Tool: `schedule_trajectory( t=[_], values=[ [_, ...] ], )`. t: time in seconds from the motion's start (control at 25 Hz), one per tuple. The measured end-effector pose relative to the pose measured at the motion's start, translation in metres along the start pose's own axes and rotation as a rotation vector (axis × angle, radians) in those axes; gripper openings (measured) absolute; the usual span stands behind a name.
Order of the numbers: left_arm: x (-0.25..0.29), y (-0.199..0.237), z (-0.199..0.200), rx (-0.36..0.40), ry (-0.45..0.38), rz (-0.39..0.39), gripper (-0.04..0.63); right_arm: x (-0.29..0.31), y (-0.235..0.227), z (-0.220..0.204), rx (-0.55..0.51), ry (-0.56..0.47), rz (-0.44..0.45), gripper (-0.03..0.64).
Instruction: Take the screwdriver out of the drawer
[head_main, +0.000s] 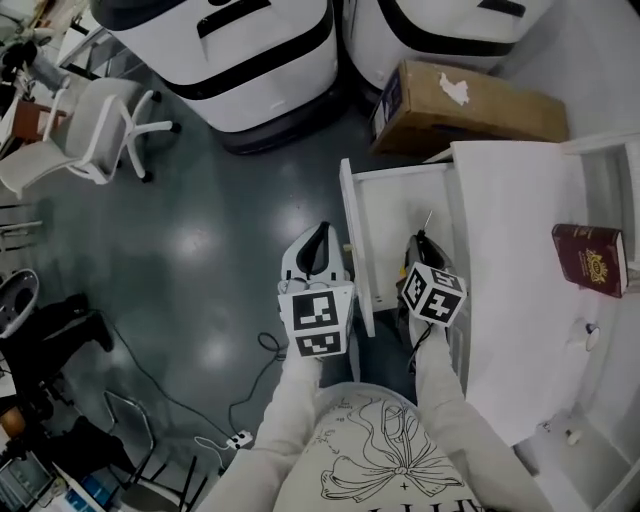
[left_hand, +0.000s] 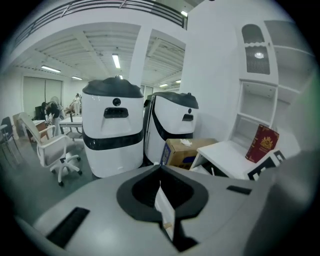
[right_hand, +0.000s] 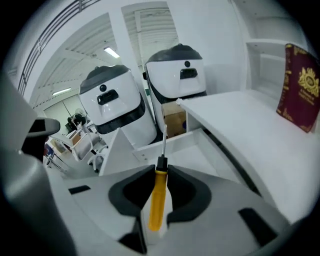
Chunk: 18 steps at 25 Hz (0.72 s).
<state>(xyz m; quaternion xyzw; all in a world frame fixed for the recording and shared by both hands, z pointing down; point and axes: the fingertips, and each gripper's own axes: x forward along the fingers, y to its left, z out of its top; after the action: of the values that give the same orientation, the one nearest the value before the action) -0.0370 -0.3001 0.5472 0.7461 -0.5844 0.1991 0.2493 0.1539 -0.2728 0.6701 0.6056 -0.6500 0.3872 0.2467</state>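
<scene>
The left white-and-grey two-jaw gripper (head_main: 318, 238) points forward and down. Its black-lined jaws are closed together with nothing between them. Just to its right, the right white-and-grey two-jaw gripper (head_main: 421, 243) also points forward and down, jaws clamped on the handle of a yellow-handled screwdriver (right_hand: 158, 197), whose metal shaft juts past the fingertips. A pale-sleeved left forearm (head_main: 292, 395) and pale-sleeved right forearm (head_main: 447, 392) extend back behind the grippers.
</scene>
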Motion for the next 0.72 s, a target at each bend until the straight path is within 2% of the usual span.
schedule_trajectory(
  t=[0.16, 0.72],
  values=[
    [-0.019, -0.011, 0.031, 0.016, -0.067, -0.006, 0.006, -0.039, 0.007, 0.04, -0.061, -0.104, 0.007, 0.072],
    [-0.084, -0.036, 0.129, 0.073, -0.294, -0.02, 0.006, -0.165, 0.033, 0.155, -0.132, -0.437, 0.038, 0.072]
  ],
)
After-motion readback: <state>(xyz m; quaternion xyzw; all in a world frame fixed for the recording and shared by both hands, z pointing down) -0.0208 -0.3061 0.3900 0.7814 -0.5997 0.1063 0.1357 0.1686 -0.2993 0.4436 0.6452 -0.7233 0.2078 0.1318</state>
